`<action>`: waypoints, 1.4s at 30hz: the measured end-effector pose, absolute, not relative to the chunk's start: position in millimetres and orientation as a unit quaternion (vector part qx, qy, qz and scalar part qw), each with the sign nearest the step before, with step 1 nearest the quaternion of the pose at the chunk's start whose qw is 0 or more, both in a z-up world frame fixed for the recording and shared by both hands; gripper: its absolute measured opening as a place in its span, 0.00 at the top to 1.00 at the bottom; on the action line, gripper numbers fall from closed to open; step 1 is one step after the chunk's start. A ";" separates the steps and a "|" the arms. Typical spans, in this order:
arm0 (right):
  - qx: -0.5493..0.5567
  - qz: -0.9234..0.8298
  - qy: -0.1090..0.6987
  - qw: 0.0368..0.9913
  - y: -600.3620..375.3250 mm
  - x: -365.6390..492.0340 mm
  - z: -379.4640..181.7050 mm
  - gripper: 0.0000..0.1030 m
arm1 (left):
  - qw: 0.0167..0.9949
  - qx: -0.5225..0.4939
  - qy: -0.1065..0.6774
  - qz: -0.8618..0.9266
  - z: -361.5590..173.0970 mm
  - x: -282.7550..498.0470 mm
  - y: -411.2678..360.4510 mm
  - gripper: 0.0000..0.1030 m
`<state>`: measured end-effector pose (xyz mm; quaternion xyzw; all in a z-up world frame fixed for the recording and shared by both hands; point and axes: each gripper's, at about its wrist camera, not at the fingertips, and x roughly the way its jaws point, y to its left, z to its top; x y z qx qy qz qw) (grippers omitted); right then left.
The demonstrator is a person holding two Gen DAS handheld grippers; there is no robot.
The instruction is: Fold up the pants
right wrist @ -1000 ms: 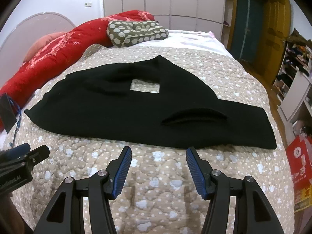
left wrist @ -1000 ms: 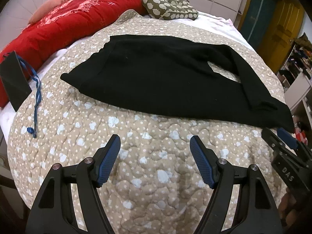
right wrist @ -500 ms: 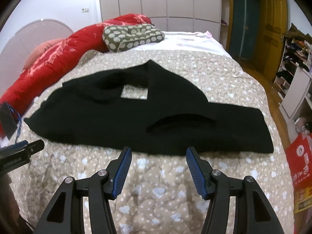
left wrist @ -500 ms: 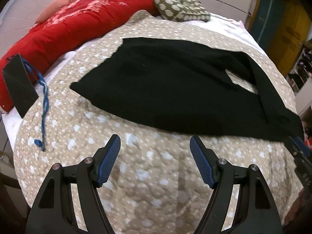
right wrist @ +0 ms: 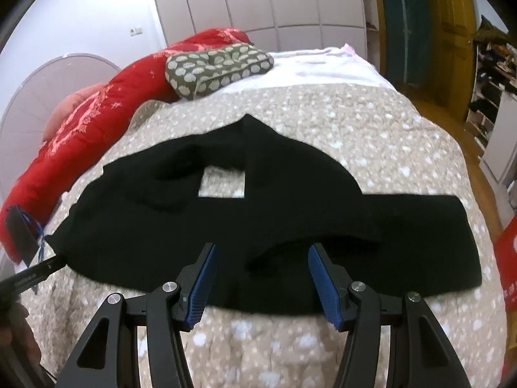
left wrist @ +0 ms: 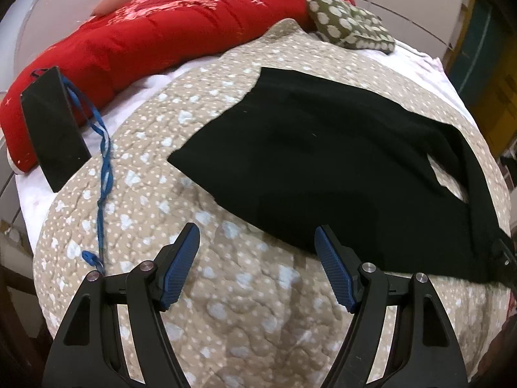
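Black pants [left wrist: 323, 161] lie spread flat on a beige spotted quilt [left wrist: 242, 307], one leg bent over so a patch of quilt shows through [right wrist: 223, 184]. My left gripper [left wrist: 255, 229] is open and empty, just short of the pants' near left edge. Its right fingertip [left wrist: 323, 239] overlaps the hem in this view. My right gripper [right wrist: 261, 247] is open over the pants' [right wrist: 290, 213] near edge by a fold, with nothing clamped. Each gripper shows at the rim of the other's view: the right one [left wrist: 505, 258], the left one [right wrist: 32, 274].
A red duvet [left wrist: 145, 38] runs along the far left of the bed, with a green spotted pillow [right wrist: 219, 64] at its end. A black flat case [left wrist: 51, 129] with a blue cord [left wrist: 105, 161] lies at the left edge. Wardrobe doors [right wrist: 258, 0] and shelves [right wrist: 491, 80] stand beyond.
Both grippers have moved in toward the pants. The hem now reaches the left fingertips and lies under the right ones. Both stay open.
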<state>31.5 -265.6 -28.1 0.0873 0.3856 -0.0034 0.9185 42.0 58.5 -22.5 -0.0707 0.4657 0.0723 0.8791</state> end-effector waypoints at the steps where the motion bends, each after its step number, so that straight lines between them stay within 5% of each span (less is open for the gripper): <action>1: 0.082 -0.005 0.393 0.916 -264.8 37.4 -30.7 0.45 | 0.878 -0.073 0.467 0.075 -23.3 44.3 60.2 0.27; 6: 0.018 -0.007 0.421 0.907 -249.8 59.3 -53.9 0.52 | 0.876 -0.075 0.470 0.081 -25.0 49.3 64.6 0.27; 8: -0.016 -0.013 0.418 0.908 -251.4 65.0 -59.2 0.90 | 0.876 -0.071 0.470 0.083 -24.6 50.7 66.1 0.27; 11: 0.046 -0.016 0.391 0.919 -286.3 73.8 -40.3 0.98 | 0.876 -0.075 0.469 0.088 -24.3 52.3 70.8 0.27; 18: -0.002 -0.190 0.282 0.940 -355.0 121.3 13.3 0.98 | 0.870 -0.100 0.476 0.086 -26.4 50.5 79.8 0.27; 21: 0.033 -0.165 0.329 0.929 -381.2 119.7 16.5 0.97 | 0.871 -0.136 0.468 0.067 -25.0 48.4 86.2 0.27; 26: 0.095 -0.120 0.358 0.921 -391.8 39.9 -3.3 0.61 | 0.861 -0.200 0.465 0.047 -32.3 51.4 94.9 0.27; 38: 0.251 -0.037 0.387 0.887 -389.7 -43.6 -64.0 0.56 | 0.844 -0.272 0.463 0.002 -50.1 82.5 90.6 0.26; 40: 0.288 -0.039 0.363 0.885 -398.4 -30.0 -67.5 0.56 | 0.839 -0.289 0.460 0.009 -53.5 86.8 94.8 0.36; 42: 0.330 -0.040 0.348 0.877 -408.5 -15.1 -73.2 0.64 | 0.839 -0.284 0.463 0.028 -54.4 89.7 97.0 0.80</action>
